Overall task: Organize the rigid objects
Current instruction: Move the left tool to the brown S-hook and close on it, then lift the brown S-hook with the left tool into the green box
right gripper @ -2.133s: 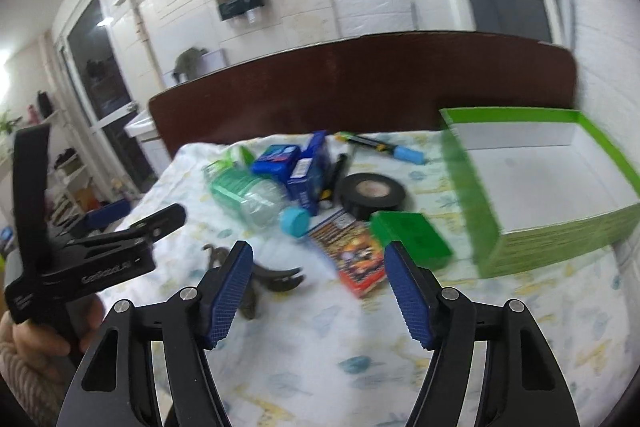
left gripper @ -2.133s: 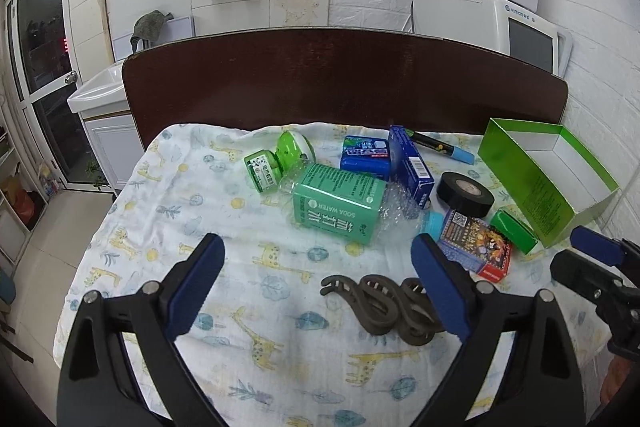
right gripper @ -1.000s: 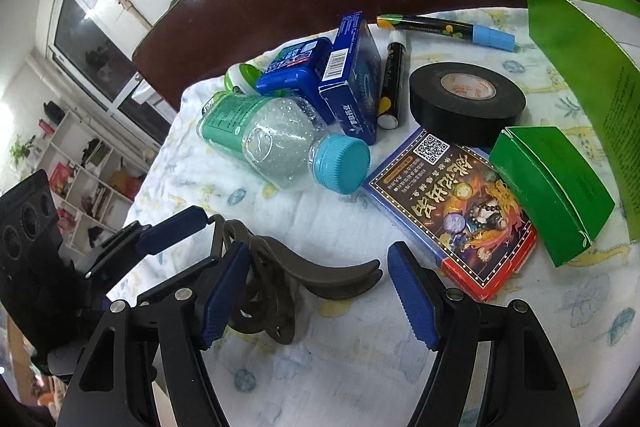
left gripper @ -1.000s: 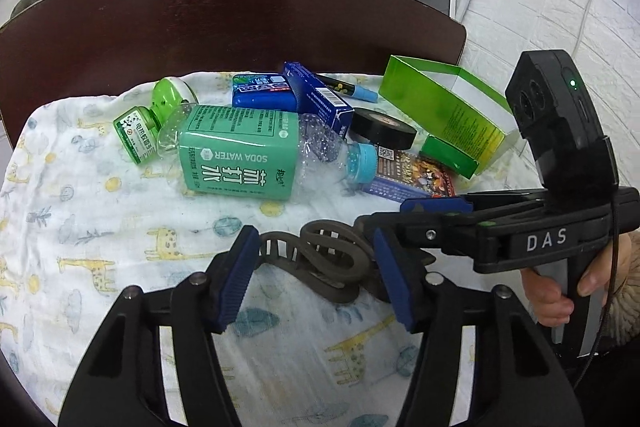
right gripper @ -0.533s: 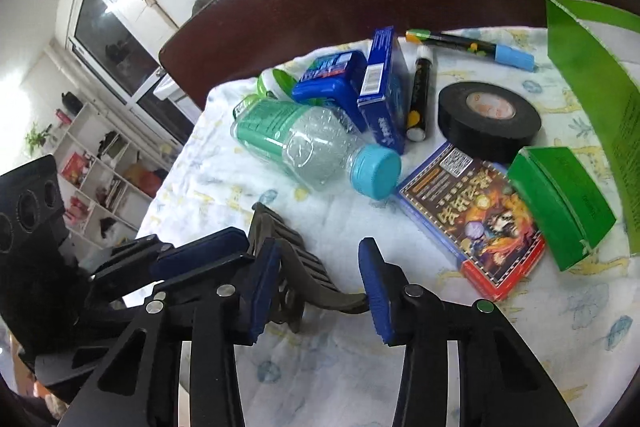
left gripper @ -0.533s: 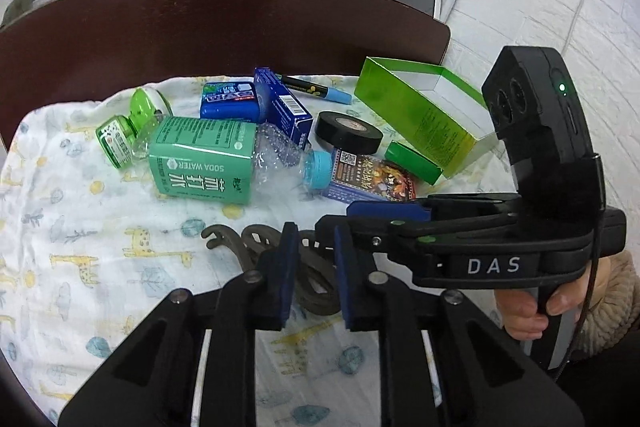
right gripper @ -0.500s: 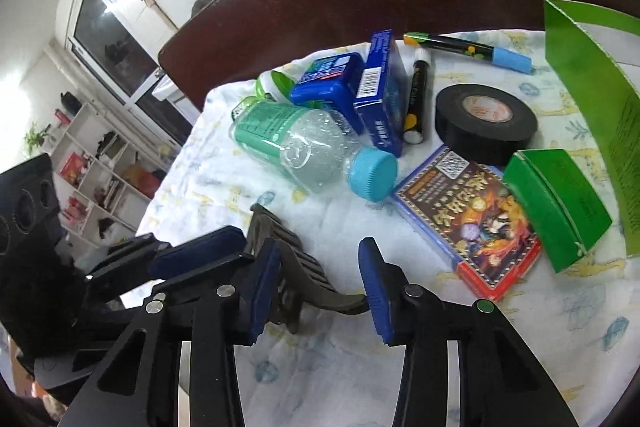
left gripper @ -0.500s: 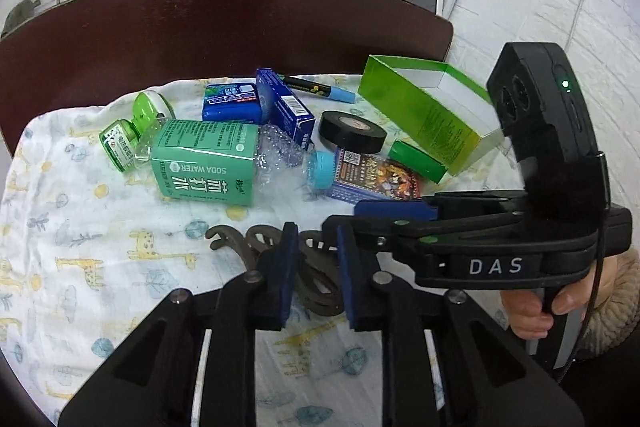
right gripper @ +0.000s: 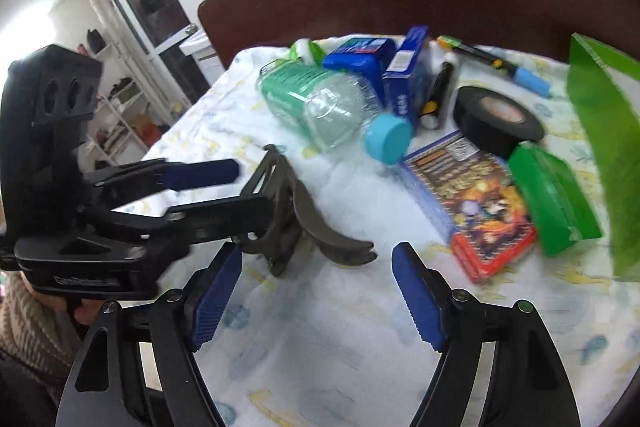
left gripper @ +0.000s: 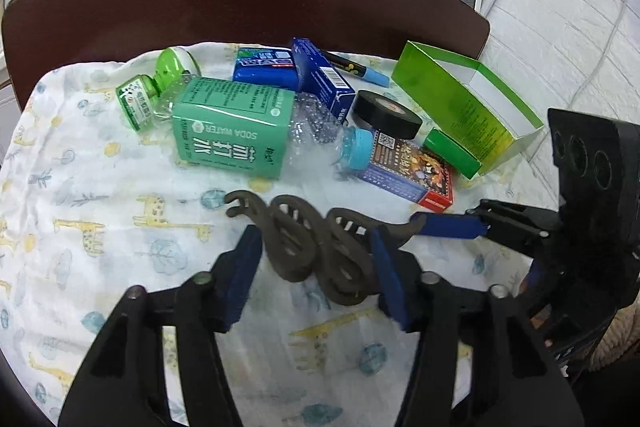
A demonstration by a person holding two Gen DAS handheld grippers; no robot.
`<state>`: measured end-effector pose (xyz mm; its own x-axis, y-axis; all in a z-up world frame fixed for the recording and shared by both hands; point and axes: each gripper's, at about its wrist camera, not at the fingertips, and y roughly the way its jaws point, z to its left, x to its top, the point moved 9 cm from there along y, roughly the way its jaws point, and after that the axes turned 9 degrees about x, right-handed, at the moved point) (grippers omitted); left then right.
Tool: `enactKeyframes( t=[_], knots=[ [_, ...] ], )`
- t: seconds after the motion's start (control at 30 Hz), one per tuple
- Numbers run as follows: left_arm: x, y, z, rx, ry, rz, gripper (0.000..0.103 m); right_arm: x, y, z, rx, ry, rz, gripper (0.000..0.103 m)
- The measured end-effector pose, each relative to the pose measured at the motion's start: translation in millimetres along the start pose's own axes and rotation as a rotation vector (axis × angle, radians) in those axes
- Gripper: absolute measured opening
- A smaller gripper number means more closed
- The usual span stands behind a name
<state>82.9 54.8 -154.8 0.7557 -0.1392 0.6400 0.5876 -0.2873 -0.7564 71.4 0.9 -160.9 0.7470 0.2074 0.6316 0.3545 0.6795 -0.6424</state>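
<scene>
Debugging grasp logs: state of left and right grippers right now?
Left gripper: open, jaws straddling the brown hooks, not clamped.
Right gripper: open, holding nothing, just short of the hooks.

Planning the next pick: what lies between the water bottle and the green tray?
In the left wrist view, black tape roll, card box and small green box lie between bottle and tray.

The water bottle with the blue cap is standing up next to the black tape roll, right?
Not standing: the water bottle lies on its side, its blue cap pointing toward the black tape roll beside it. The left wrist view shows this.
</scene>
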Motion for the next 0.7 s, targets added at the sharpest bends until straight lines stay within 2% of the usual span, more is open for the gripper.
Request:
enactKeyframes(
  t=[0.13,0.17,0.2,0.23,0.37,0.7],
  knots=[
    [4,3,-16,0.018,0.067,-0.016,0.045,0,13,4,-0.033,-0.037,0.025,0.070],
    [6,1,-21,0.009,0.079,-0.023,0.044,1,13,4,-0.047,-0.037,0.021,0.064],
    [7,-3,-28,-0.017,0.090,-0.025,0.035,3,13,6,-0.033,-0.039,0.014,0.049],
    [9,-7,-34,-0.020,0.105,-0.036,0.034,4,12,9,-0.022,-0.042,0.013,0.048],
    [19,-18,-48,0.028,0.165,-0.073,0.034,12,0,11,-0.079,-0.093,-0.027,0.048],
    [47,-45,-87,0.010,0.257,-0.163,0.035,27,-57,10,-0.117,-0.112,-0.150,0.048]
  ],
)
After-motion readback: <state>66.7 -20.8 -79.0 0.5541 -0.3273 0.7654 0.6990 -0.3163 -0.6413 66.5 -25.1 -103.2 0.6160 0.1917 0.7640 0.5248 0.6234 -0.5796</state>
